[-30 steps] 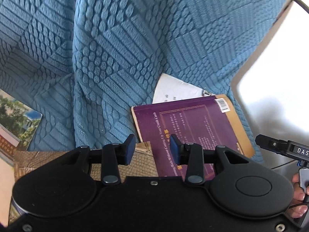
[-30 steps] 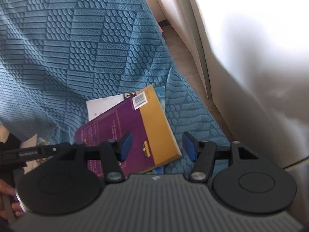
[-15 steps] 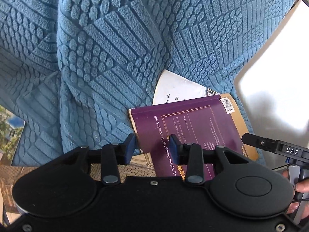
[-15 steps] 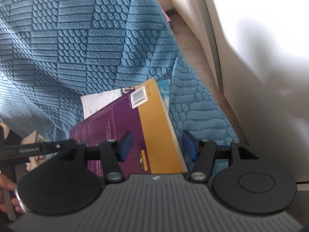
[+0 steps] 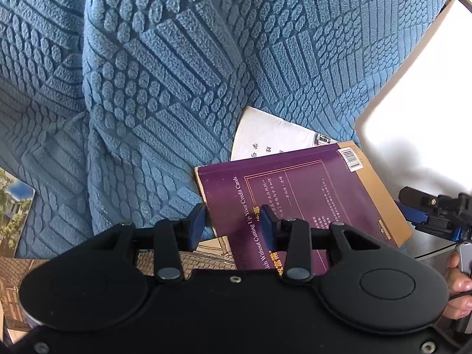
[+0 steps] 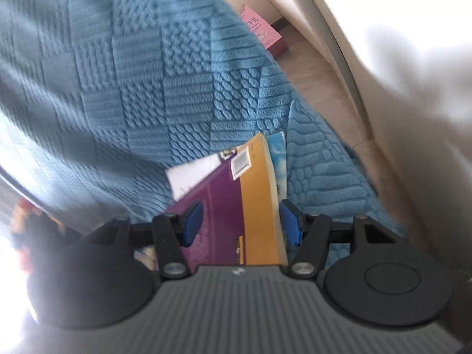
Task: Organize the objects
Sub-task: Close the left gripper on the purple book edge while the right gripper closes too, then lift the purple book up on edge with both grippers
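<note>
Left wrist view: the left gripper points down at a blue textured blanket, its blue pads apart and clamping nothing. The spine corner of a purple paperback book lies just ahead of the gap, and the right pad sits over the cover; whether it touches cannot be told. A white booklet pokes out from under the book's far edge. A picture book with a tiled-roof photo lies under the pads, partly below the purple book. Far left lies another picture card. At the right edge the right gripper shows, with a hand on its handle.

Right wrist view, blurred: the right gripper has its jaws wide, released. The purple book, with its yellow-ochre strip, lies between and below the pads; the right pad is just beside its page edge, contact unclear. A sky-blue cover peeks from beneath. Beyond the blanket, a pink carton stands on the floor.
</note>
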`<act>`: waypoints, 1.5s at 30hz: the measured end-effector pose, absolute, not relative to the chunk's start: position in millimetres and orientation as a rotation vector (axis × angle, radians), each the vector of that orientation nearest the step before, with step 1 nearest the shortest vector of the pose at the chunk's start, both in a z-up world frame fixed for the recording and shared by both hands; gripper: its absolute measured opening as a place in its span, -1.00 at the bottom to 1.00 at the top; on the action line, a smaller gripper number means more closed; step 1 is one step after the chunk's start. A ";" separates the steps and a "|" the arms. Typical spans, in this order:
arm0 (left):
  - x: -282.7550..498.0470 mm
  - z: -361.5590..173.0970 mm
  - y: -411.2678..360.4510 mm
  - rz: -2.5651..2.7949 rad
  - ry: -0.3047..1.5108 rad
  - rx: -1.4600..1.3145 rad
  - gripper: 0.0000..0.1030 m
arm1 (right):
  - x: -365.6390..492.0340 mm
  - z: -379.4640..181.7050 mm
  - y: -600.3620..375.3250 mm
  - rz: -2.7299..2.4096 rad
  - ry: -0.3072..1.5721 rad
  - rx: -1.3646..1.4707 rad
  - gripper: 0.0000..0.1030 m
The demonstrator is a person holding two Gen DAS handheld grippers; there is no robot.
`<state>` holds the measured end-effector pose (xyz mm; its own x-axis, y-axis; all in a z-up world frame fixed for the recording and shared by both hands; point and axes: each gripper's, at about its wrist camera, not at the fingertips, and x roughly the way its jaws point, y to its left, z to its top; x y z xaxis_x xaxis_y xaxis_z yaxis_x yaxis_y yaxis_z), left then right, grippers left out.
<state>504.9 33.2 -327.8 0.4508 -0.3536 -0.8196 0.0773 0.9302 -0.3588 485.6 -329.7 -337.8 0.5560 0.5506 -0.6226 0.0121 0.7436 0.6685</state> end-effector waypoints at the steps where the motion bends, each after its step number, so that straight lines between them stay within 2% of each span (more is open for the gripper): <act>1: 504.3 -327.7 33.5 -0.272 1.072 -0.286 -0.30 | 484.6 -341.6 -334.9 0.351 0.942 0.719 0.15; 7: 503.0 -327.5 32.9 -0.269 1.070 -0.282 -0.30 | 483.5 -367.1 -356.8 0.363 0.961 0.923 0.02; 12: 502.9 -327.3 32.3 -0.269 1.070 -0.280 -0.30 | 476.5 -384.5 -376.2 0.411 0.930 1.139 -0.23; 21: 502.2 -327.1 32.5 -0.270 1.069 -0.280 -0.31 | 479.3 -391.0 -353.6 0.410 1.013 1.076 -0.67; 29: 500.1 -327.1 34.3 -0.265 1.066 -0.290 -0.27 | 478.2 -375.2 -336.5 0.403 0.997 0.905 -0.71; 36: 499.3 -326.9 44.0 -0.265 1.076 -0.337 -0.17 | 468.2 -345.8 -331.3 0.460 0.864 0.880 -0.76; 45: 507.0 -333.1 55.2 -0.340 1.089 -0.423 -0.08 | 462.4 -347.2 -332.4 0.466 0.857 0.866 -0.76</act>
<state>507.0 55.2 -333.1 0.4261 -0.4653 -0.7758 0.0584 0.8699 -0.4897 462.4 -332.4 -347.2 0.5877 0.6660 -0.4594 -0.0230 0.5814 0.8133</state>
